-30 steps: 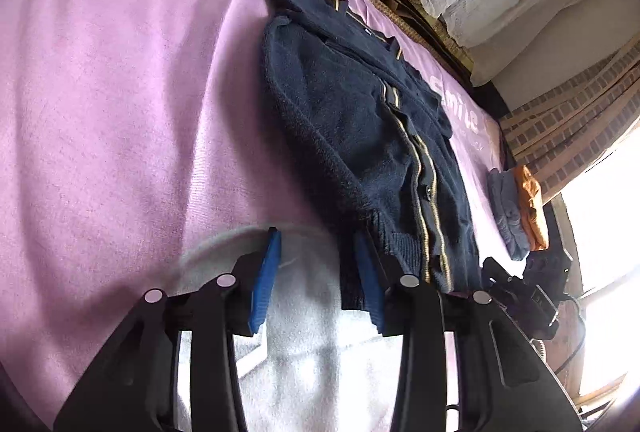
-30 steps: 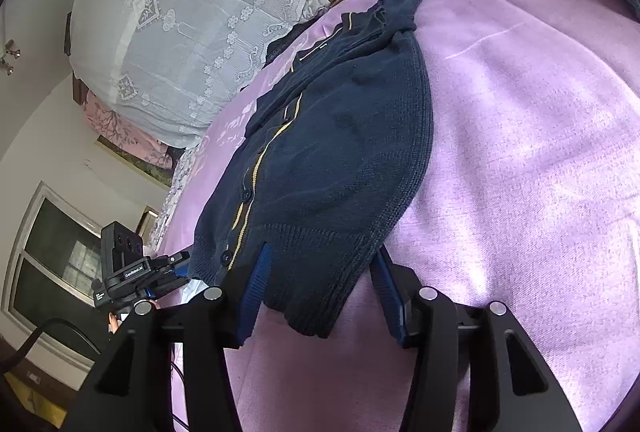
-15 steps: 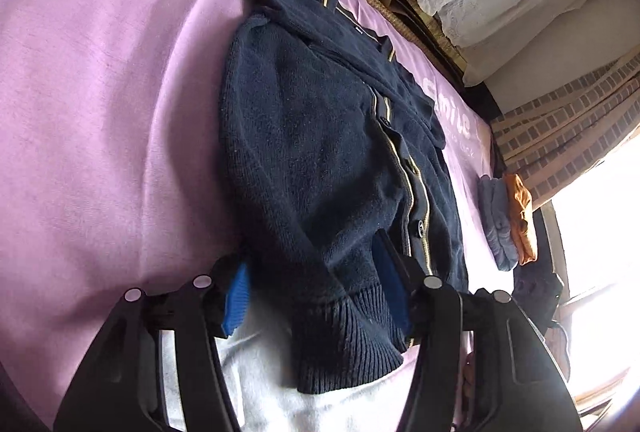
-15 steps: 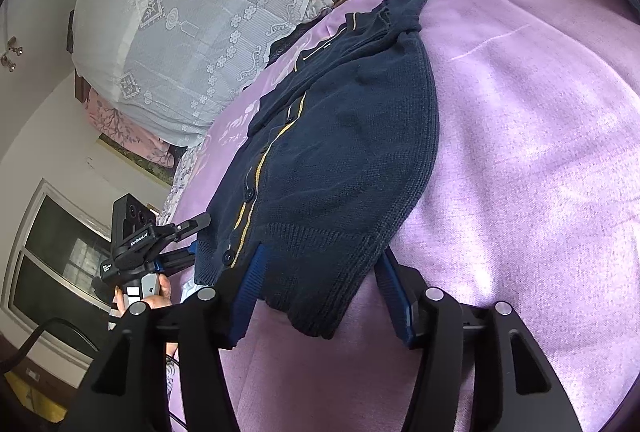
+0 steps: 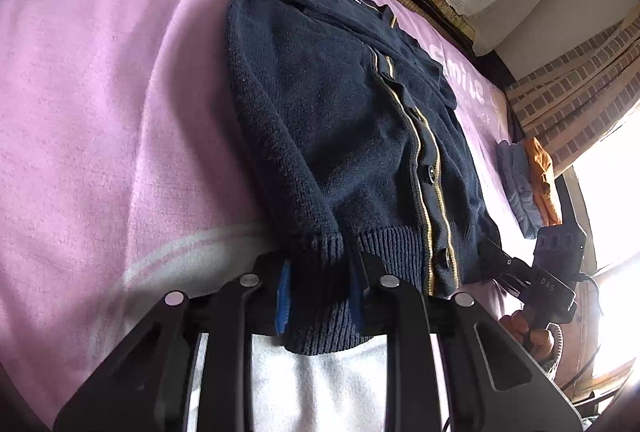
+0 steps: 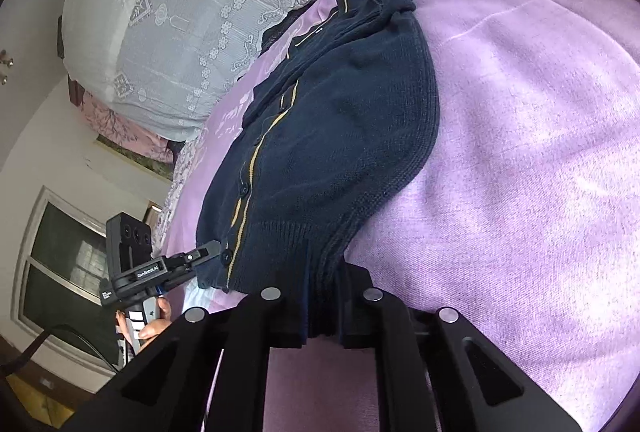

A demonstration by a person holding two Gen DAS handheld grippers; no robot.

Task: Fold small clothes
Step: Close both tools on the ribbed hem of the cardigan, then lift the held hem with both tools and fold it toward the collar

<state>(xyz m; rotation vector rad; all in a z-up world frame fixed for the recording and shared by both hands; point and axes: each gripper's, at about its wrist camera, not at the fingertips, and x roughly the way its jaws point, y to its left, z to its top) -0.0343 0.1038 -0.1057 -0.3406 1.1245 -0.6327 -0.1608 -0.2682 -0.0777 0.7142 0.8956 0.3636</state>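
A small navy knit cardigan [image 5: 340, 120] with a yellow-trimmed button placket lies flat on the purple bed sheet [image 5: 100, 92], collar far from me. My left gripper [image 5: 320, 296] is shut on the ribbed hem at its left corner. My right gripper [image 6: 324, 308] is shut on the ribbed hem at the right corner of the cardigan [image 6: 340, 120], with the knit bunched between the jaws. The right gripper also shows in the left wrist view [image 5: 548, 272], and the left gripper in the right wrist view [image 6: 160, 268].
A small stack of folded clothes, blue and orange [image 5: 528, 184], lies at the bed's right edge. Pillows under a white lace cover [image 6: 192, 12] sit along the head of the bed. A window [image 6: 60, 264] is beyond the left side.
Both grippers moved forward over the hem and closed on it. The left one went from open beside the cardigan to shut on its corner; the right one closed too.
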